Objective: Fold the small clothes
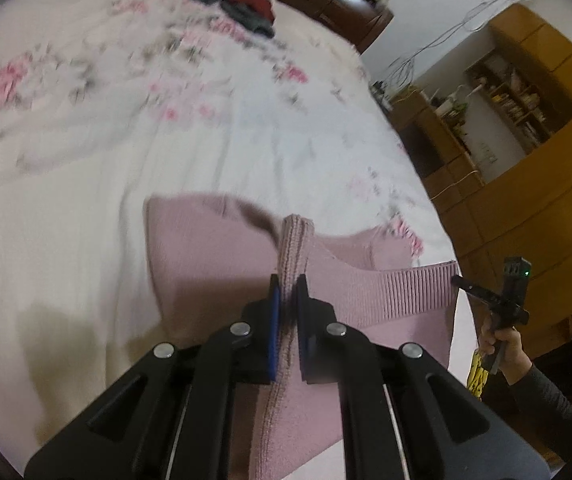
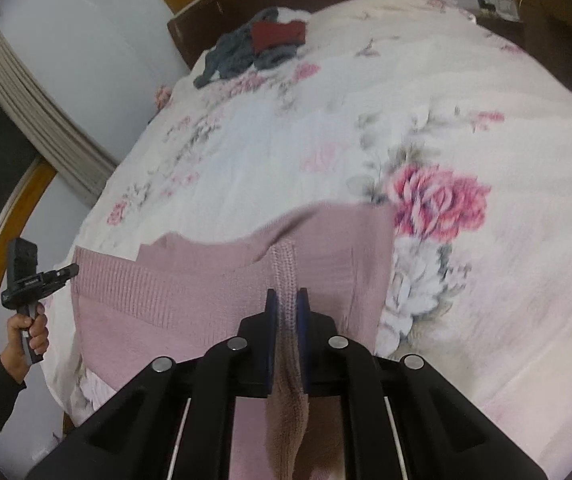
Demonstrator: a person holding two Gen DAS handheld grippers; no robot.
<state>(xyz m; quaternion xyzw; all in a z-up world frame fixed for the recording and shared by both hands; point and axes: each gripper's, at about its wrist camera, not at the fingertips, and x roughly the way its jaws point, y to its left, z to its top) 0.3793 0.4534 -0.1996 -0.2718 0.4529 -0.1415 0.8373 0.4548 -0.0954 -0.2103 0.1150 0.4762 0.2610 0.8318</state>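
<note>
pink knit garment [image 1: 213, 264] clamped by both claws over floral bedspread [image 1: 125, 128].

No readable text, labels, brands or numbers in either view; both blurred.

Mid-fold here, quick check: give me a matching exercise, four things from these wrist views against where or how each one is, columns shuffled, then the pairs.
Things:
1. pink knit garment
2. dark red garment
3. grey clothes
4. left gripper

States:
A. heaped at the bed's far end, near the headboard
B. lying on the grey heap
C. shut on a ribbed edge
D. spread on the floral bedspread, pinched by both grippers

Pairs: 1-D, 2-B, 3-A, 4-C
</note>
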